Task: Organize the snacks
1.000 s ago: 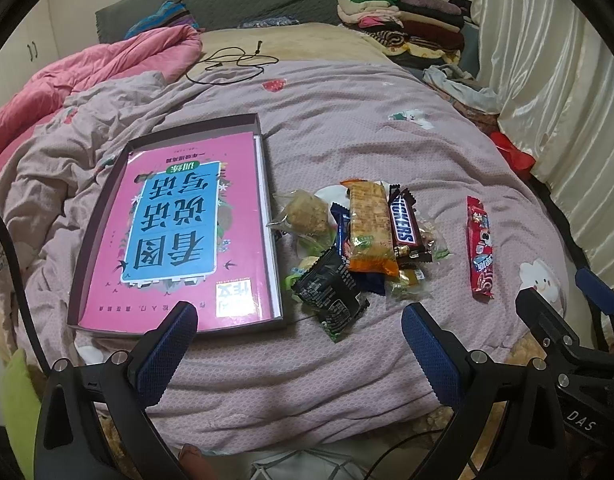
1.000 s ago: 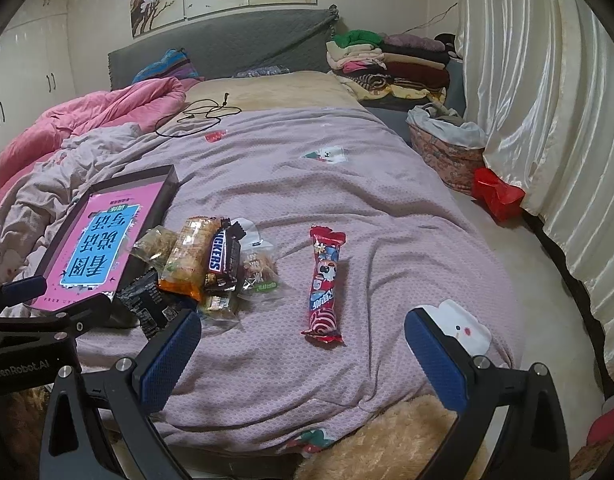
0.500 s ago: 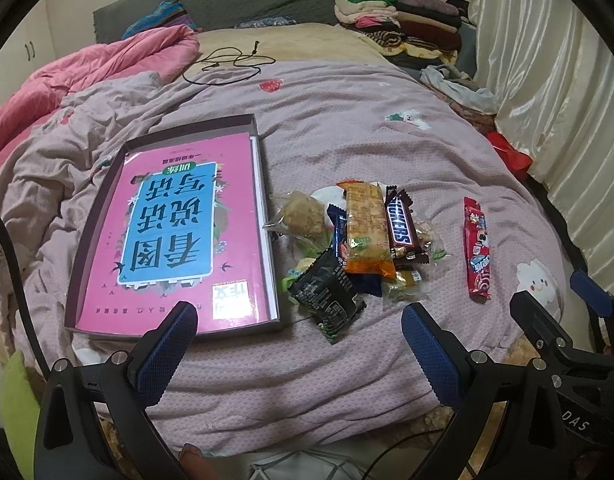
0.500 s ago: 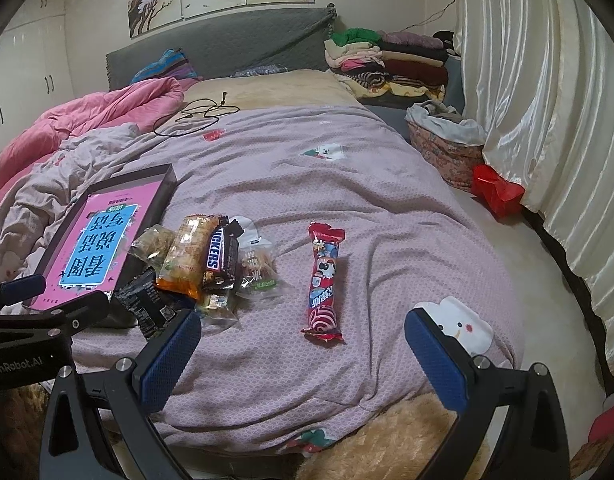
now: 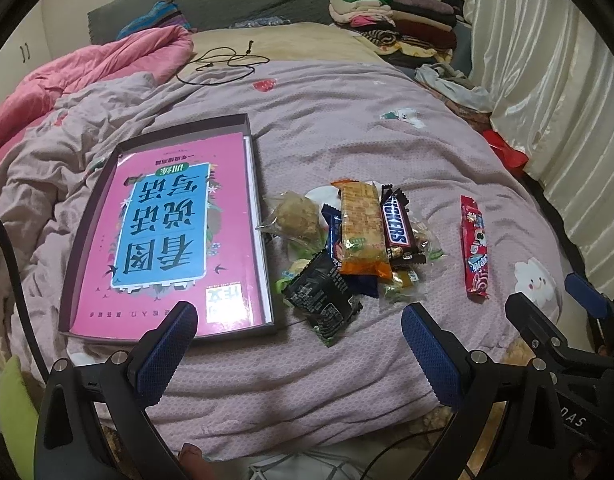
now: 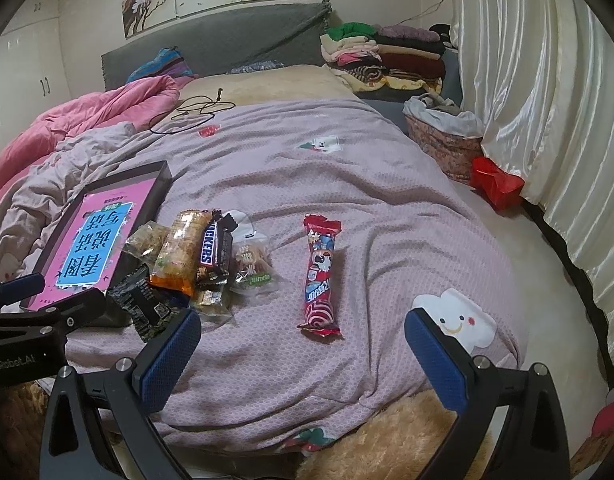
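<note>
Bare bed (image 6: 387, 208) right of the red snack stick (image 6: 320, 276). "SNICKERS" bar (image 5: 397, 224) atop the pile left of it. Fingers wide apart on left gripper (image 5: 297, 344) and right gripper (image 6: 301, 354), clamping nothing.

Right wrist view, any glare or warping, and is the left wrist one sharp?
Right wrist view: the curtain at right shines with bright sheen, the fisheye bends the bed's edge, and dark vignette fills the corners. Left wrist view: the Snickers bar lettering and the pink book print read crisply; the clear wrappers glint slightly; the dim room's edges look soft.
</note>
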The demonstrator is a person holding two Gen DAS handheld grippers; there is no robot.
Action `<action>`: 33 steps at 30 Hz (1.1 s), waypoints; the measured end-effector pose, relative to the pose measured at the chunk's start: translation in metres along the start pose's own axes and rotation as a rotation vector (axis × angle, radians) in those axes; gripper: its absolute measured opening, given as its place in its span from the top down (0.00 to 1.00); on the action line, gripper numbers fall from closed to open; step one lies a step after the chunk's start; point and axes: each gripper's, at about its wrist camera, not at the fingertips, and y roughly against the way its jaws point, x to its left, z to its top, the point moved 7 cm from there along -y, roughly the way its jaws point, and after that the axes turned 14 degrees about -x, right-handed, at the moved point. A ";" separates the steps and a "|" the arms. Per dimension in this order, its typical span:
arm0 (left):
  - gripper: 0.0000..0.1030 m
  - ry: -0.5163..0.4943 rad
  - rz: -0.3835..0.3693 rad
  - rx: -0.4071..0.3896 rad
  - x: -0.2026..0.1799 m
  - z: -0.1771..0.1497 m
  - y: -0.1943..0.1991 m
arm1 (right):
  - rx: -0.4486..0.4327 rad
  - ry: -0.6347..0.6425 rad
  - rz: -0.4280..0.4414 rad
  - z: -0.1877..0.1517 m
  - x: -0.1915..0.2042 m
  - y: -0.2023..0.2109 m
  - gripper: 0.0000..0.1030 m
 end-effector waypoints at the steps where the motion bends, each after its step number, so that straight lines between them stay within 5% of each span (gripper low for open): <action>1: 0.01 0.000 -0.001 0.000 0.000 0.000 0.000 | -0.001 0.001 0.000 0.000 0.000 0.000 0.00; 15: 0.01 0.006 -0.064 0.052 -0.001 0.024 -0.023 | 0.015 -0.043 -0.027 0.005 -0.015 -0.023 0.00; 22: 0.05 -0.064 -0.097 0.101 -0.019 0.033 -0.044 | 0.115 -0.111 -0.054 -0.006 -0.033 -0.062 0.00; 29: 0.08 -0.080 -0.105 0.143 -0.025 0.035 -0.066 | 0.164 -0.183 -0.014 -0.015 -0.042 -0.088 0.14; 31: 0.30 -0.092 -0.113 0.155 -0.028 0.035 -0.073 | 0.156 -0.186 -0.001 -0.014 -0.041 -0.092 0.20; 33: 0.36 -0.108 -0.112 0.179 -0.031 0.034 -0.080 | 0.154 -0.183 0.008 -0.014 -0.040 -0.095 0.25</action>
